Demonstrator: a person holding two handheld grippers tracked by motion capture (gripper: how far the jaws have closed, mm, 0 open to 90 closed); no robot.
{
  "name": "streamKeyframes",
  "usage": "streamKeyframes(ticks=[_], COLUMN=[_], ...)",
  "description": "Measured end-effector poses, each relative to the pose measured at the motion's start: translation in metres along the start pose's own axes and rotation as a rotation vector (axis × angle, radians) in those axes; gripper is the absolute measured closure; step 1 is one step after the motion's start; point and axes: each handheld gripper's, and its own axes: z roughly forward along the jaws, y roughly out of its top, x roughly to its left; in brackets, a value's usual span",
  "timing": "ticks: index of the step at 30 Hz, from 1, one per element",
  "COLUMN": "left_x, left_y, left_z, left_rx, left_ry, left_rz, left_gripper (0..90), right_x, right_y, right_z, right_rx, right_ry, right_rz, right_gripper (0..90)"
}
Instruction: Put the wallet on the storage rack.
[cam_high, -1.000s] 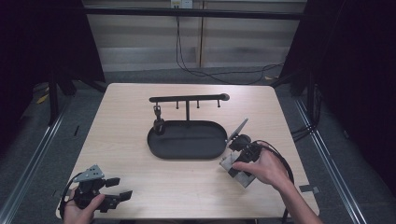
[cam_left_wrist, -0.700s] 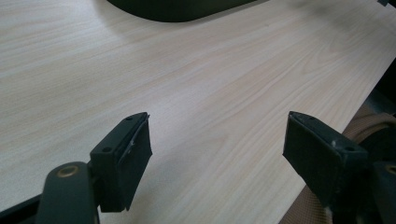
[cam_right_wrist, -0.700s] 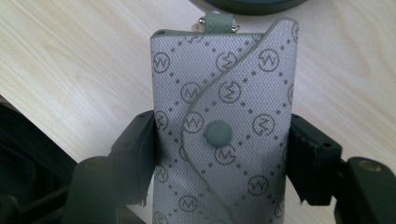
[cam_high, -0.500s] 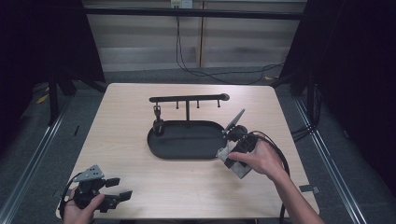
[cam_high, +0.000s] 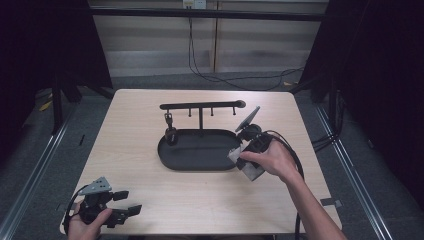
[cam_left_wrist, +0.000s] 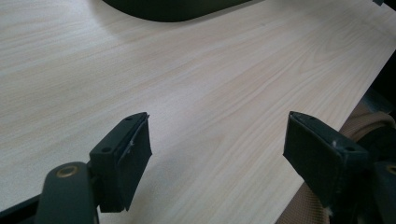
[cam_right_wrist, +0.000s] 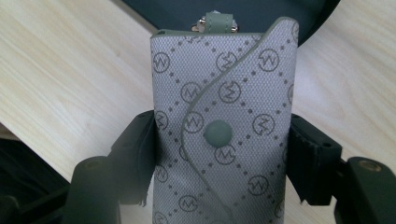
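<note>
A grey pouch (cam_right_wrist: 224, 116) with a ring-logo pattern, a green snap button and a green loop at its top stands between the jaws of my right gripper (cam_right_wrist: 224, 154), which is shut on its sides. In the high view the right gripper (cam_high: 245, 160) holds the pouch (cam_high: 248, 169) at the right end of the black oval tray (cam_high: 170, 160). My left gripper (cam_high: 127, 202) rests open at the table's front left corner. The left gripper (cam_left_wrist: 219, 149) has nothing between its fingers, just bare wood.
A black rack (cam_high: 200, 106) with several hooks rises from the back of the tray. A small dark item (cam_high: 169, 120) hangs from its left hook. Cables trail off the table at the right, and dark floor surrounds the table.
My right gripper has carried the pouch up and left, from the table's right front to the tray's right end. The left gripper has stayed put.
</note>
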Motion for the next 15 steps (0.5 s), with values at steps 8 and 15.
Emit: streamKeyframes(ticks=[8,15], left_x=[0.0,0.0], left_y=[0.0,0.0], left_z=[-0.001,-0.003], left_rx=[-0.004,-0.017], left_ry=[-0.002,0.004], left_rz=[-0.001,-0.001], left_gripper=[23.0,23.0], right_x=[-0.006,-0.014], right_y=[0.013,0.018], right_z=[0.001,0.003], right_rx=[-0.05,-0.082], right_ry=[0.031,0.046], right_rz=[0.066,0.111], right_gripper=[33.5,33.5])
